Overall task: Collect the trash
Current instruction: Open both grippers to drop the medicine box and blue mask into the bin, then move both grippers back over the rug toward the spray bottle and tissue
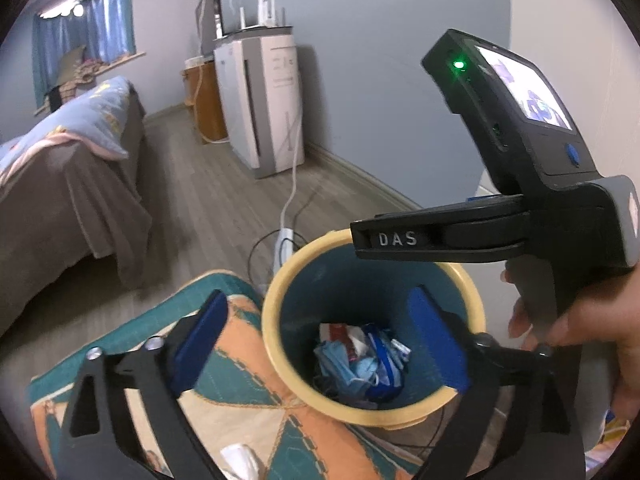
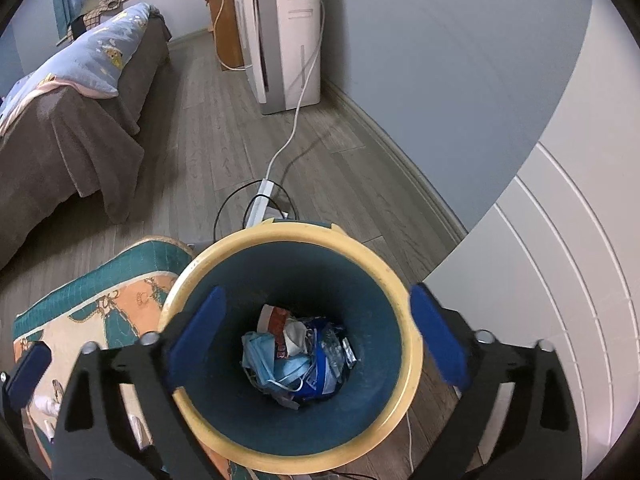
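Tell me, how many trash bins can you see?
1. The trash bin stands on the wooden floor beside the patterned mat, with masks and wrappers inside. Others may be hidden outside the pictures.

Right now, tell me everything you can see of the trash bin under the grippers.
The trash bin is a round, upright bucket, plastic by the look of it, with a wide pale-yellow rim and dark teal inner walls. It stands on the grey wood floor beside a teal-and-orange patterned mat, near a white power strip. At its bottom lies crumpled trash: blue face masks, wrappers and paper. Both grippers hang open above it; neither visibly touches it. No lid or liner shows.
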`<action>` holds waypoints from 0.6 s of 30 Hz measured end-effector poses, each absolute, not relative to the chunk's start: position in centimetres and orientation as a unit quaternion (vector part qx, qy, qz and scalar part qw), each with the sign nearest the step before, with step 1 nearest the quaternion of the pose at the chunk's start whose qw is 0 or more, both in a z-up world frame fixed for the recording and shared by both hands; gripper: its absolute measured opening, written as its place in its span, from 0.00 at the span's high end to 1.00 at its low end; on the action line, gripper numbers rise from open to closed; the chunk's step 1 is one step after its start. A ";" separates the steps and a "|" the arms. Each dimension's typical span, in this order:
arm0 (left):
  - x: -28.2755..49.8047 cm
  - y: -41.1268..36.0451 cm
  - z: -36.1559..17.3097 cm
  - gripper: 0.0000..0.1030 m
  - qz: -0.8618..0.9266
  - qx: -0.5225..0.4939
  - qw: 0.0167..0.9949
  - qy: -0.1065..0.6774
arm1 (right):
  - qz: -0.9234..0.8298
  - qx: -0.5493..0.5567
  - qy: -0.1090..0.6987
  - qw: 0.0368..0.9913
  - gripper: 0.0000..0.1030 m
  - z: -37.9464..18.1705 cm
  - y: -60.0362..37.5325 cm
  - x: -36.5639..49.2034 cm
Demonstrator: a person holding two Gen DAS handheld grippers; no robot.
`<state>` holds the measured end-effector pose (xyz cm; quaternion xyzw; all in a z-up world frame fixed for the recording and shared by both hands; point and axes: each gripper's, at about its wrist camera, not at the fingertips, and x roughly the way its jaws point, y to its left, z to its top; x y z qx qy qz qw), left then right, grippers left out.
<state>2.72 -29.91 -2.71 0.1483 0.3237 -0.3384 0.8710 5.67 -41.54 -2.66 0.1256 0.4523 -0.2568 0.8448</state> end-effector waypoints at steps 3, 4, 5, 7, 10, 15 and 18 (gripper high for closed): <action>3.2 -29.5 -2.9 0.08 -0.329 0.143 0.872 0.333 | -0.250 0.124 0.456 0.845 0.06 -2.8 -41.2 6.0; 3.3 -29.2 -3.1 0.07 -0.324 0.143 0.872 0.337 | -0.250 0.121 0.458 0.844 0.06 -2.8 -41.1 6.1; 3.4 -29.0 -3.2 0.07 -0.320 0.142 0.873 0.339 | -0.250 0.117 0.460 0.844 0.06 -2.9 -40.9 6.2; 3.6 -28.4 -3.6 0.07 -0.312 0.143 0.873 0.346 | -0.248 0.113 0.464 0.843 0.06 -3.0 -40.8 6.3; 3.8 -27.3 -3.9 0.07 -0.301 0.148 0.873 0.353 | -0.247 0.110 0.467 0.842 0.06 -3.1 -40.5 6.4; 4.4 -24.9 -3.8 0.07 -0.283 0.146 0.877 0.361 | -0.243 0.104 0.467 0.844 0.06 -3.0 -39.7 6.8; 5.1 -23.4 -3.4 0.07 -0.267 0.130 0.880 0.370 | -0.238 0.095 0.467 0.846 0.06 -2.8 -38.9 7.0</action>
